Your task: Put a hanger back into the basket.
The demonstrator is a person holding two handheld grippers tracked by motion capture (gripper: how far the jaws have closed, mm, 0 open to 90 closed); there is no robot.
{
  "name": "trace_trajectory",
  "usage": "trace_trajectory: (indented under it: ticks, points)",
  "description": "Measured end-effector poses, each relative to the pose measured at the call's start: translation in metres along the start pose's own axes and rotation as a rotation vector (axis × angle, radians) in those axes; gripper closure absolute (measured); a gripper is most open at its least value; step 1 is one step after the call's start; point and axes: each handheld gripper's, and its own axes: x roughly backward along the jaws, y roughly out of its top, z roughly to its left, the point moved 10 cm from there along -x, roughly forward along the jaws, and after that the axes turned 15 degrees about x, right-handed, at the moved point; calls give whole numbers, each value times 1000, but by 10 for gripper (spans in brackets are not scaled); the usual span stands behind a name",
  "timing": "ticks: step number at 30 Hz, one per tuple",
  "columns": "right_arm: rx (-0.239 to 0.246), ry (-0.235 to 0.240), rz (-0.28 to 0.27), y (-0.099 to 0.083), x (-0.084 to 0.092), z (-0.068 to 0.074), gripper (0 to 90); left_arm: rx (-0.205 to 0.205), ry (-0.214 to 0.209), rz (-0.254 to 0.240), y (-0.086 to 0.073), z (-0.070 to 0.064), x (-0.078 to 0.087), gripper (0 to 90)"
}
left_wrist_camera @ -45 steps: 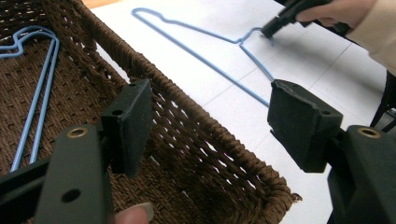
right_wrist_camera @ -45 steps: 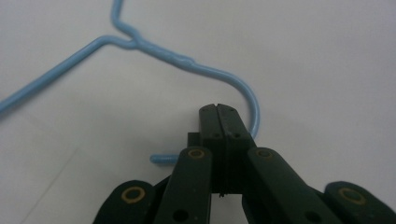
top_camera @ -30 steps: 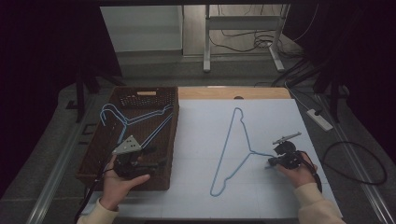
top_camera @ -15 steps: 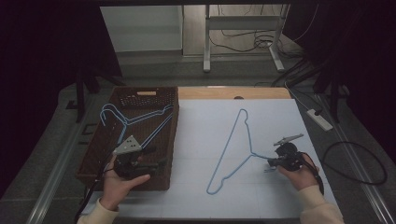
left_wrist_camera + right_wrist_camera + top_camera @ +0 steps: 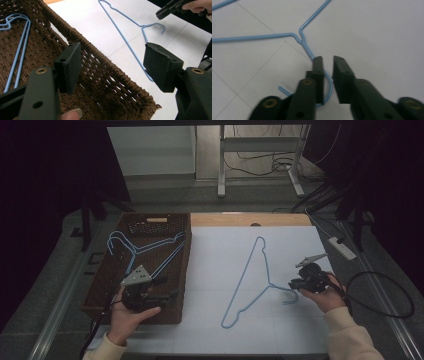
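**Blue hangers, a brown basket and black grippers**

The hanger on the table [image 5: 250,280] is light blue wire. It lies on a white table top [image 5: 220,265] with thin grey lines that make big squares. The far edge of the table [image 5: 240,219] is a light wood colour.

The basket [image 5: 102,287] is dark brown and woven, with lots of little holes in its sides. Inside it are more light blue hangers [image 5: 145,251].

The left gripper [image 5: 162,290] is black with a grey plate on top. Its jaws have small gold rings. The right gripper [image 5: 292,284] is black too, with the same gold rings. The person's sleeves [image 5: 350,340] are cream.
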Motion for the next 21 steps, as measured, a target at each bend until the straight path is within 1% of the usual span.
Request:
trace_trajectory:
  ticks: [2, 3, 4, 6, 9, 13, 16, 18, 20, 21]
  points:
    - [28, 15, 4, 4, -3, 0, 644, 0, -1, 0, 0, 0, 0, 320]
    - [47, 26, 9, 6, -6, 0, 619, 0, -1, 0, 0, 0, 0, 320]
    - [68, 42, 23, 8, -7, 1, 603, 0, -1, 0, 0, 0, 0, 320]
    - [106, 58, 55, 12, -12, 1, 566, 0, 0, 0, 0, 0, 0, 320]
    - [156, 98, 116, 13, -19, 2, 532, 0, 0, -1, 0, 0, 0, 320]
    - [204, 139, 190, 10, -24, -1, 546, -3, -1, -1, 0, 0, 0, 320]
    - [232, 152, 231, 6, -25, -2, 558, -2, -1, -2, 0, 0, 0, 320]
    - [245, 160, 256, 2, -25, -2, 565, -2, -1, -2, 0, 0, 1, 320]
    - [249, 163, 262, 1, -26, -3, 572, -2, -1, -2, 0, 0, 1, 320]
    - [261, 168, 265, 0, -26, -3, 576, -2, -1, -2, 0, 0, 1, 320]
